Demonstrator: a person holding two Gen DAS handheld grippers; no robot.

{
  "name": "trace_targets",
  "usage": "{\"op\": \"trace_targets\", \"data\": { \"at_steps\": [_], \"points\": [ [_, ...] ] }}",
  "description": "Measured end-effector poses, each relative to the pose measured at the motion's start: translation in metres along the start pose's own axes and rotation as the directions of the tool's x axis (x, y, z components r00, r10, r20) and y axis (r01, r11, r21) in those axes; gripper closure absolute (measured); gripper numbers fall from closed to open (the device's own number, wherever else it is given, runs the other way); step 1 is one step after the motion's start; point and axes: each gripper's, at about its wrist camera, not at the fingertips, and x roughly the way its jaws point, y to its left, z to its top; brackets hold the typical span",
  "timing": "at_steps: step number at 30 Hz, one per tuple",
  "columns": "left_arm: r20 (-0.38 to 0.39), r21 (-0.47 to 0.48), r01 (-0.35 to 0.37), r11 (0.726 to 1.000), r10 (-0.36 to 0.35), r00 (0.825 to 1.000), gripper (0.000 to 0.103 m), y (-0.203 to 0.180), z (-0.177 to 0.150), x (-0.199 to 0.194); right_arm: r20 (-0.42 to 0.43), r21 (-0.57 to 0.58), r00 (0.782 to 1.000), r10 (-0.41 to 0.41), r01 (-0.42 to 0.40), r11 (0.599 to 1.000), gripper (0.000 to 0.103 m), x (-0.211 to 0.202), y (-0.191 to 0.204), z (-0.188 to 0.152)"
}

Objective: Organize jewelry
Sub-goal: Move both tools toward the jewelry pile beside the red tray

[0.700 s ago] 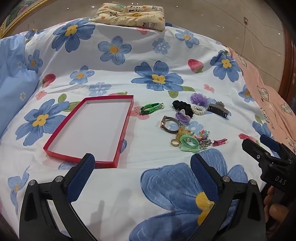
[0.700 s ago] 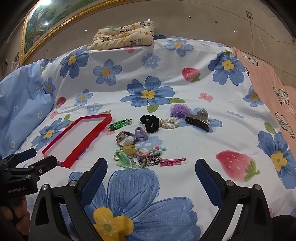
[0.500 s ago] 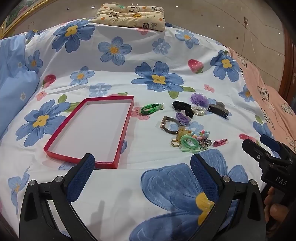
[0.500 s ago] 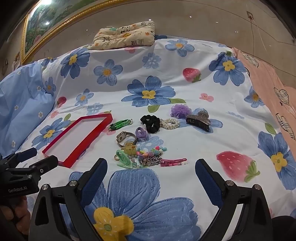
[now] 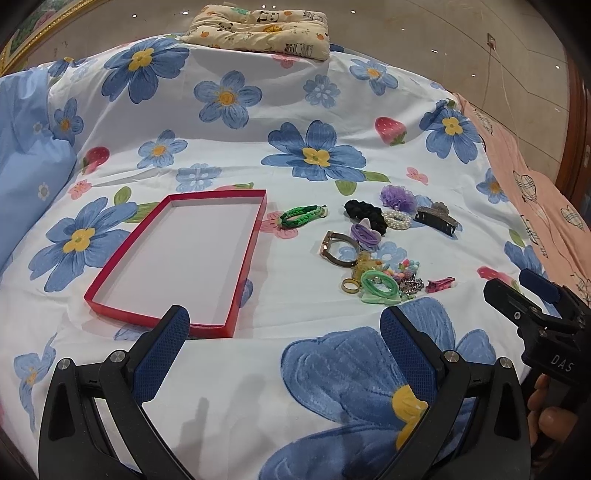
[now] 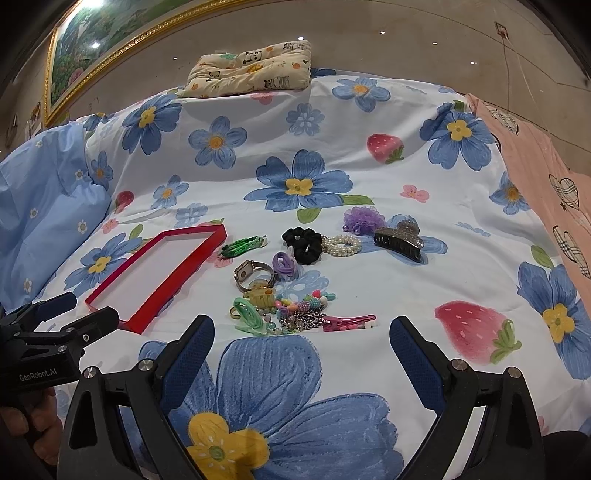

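A shallow red tray [image 5: 122, 254] [image 6: 184, 275] with a white inside lies empty on the flowered bedspread. To its right lies a heap of jewelry and hair things: a green braided bracelet [image 5: 301, 216] [image 6: 243, 245], a watch [image 5: 334, 251] [image 6: 251, 275], a black scrunchie [image 5: 364, 214] [image 6: 304, 243], a pearl bracelet [image 5: 397, 219] [image 6: 341, 245], a dark claw clip [image 5: 437, 219] [image 6: 399, 240], a gold ring [image 5: 350, 285], a green clip [image 5: 380, 291] [image 6: 249, 315], a pink clip [image 6: 349, 320]. My left gripper [image 5: 284, 334] is open and empty, before the tray's near corner. My right gripper [image 6: 301, 341] is open and empty, just short of the heap.
A small panda-print pillow [image 5: 258, 27] [image 6: 251, 70] sits at the far end of the bed. A light blue pillow [image 6: 44, 206] lies at the left, a pink sheet [image 5: 535, 192] along the right edge. Each gripper shows in the other's view.
Both views have shifted very slightly; the things on the bed have not moved and both grippers stay open.
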Motion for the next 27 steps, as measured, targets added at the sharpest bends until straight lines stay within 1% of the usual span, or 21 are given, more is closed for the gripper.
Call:
{"op": "trace_targets", "data": {
  "at_steps": [3, 7, 10, 11, 12, 14, 15, 17, 18, 23, 25, 27],
  "points": [
    [-0.003, -0.001, 0.011, 1.000, -0.011, 1.000, 0.000, -0.001, 0.002, 0.007, -0.005, 0.004, 1.000, 0.001, -0.001, 1.000, 0.006, 0.002, 0.002, 0.002],
    [-0.016, -0.006, 0.030, 1.000, -0.030, 0.999, 0.000, 0.000, 0.007, 0.014, -0.026, 0.007, 1.000, 0.007, -0.006, 1.000, 0.006, 0.007, -0.007, -0.002],
    [-0.040, -0.016, 0.052, 0.999, -0.053, 0.998, 0.000, 0.001, 0.013, 0.023, -0.045, 0.023, 0.999, 0.015, -0.014, 1.000, 0.006, 0.013, -0.012, 0.000],
    [-0.041, -0.016, 0.053, 0.998, -0.053, 0.998, 0.000, 0.002, 0.015, 0.026, -0.052, 0.030, 0.998, 0.021, -0.020, 0.999, 0.006, 0.016, -0.015, 0.001],
    [-0.060, -0.016, 0.049, 0.999, -0.050, 0.997, 0.000, 0.003, 0.018, 0.028, -0.052, 0.033, 0.998, 0.024, -0.022, 0.999, 0.006, 0.018, -0.016, 0.002],
    [-0.071, -0.011, 0.046, 0.999, -0.047, 0.996, 0.000, 0.005, 0.024, 0.036, -0.056, 0.049, 0.998, 0.033, -0.030, 0.998, 0.006, 0.023, -0.020, 0.006],
    [-0.098, 0.005, 0.034, 0.999, -0.033, 0.995, 0.000, 0.006, 0.027, 0.040, -0.044, 0.048, 0.998, 0.033, -0.031, 0.998, 0.006, 0.025, -0.020, 0.008],
    [-0.115, 0.016, 0.032, 0.999, -0.030, 0.993, 0.000, 0.006, 0.033, 0.048, -0.053, 0.064, 0.998, 0.040, -0.036, 0.997, 0.006, 0.031, -0.024, 0.013],
    [-0.099, 0.023, 0.031, 0.999, -0.028, 0.995, 0.000, 0.006, 0.037, 0.051, -0.047, 0.060, 0.998, 0.037, -0.034, 0.998, 0.006, 0.034, -0.024, 0.016],
    [-0.117, 0.052, 0.043, 0.998, -0.037, 0.993, 0.000, 0.003, 0.054, 0.071, -0.068, 0.089, 0.996, 0.051, -0.044, 0.995, 0.006, 0.055, -0.031, 0.031],
    [-0.133, 0.066, 0.046, 0.997, -0.037, 0.990, 0.000, 0.004, 0.063, 0.082, -0.075, 0.111, 0.994, 0.074, -0.066, 0.992, 0.007, 0.063, -0.032, 0.038],
    [-0.139, 0.058, 0.060, 0.997, -0.051, 0.989, 0.000, 0.005, 0.072, 0.093, -0.085, 0.112, 0.993, 0.084, -0.074, 0.991, 0.007, 0.073, -0.032, 0.046]
  ]
}}
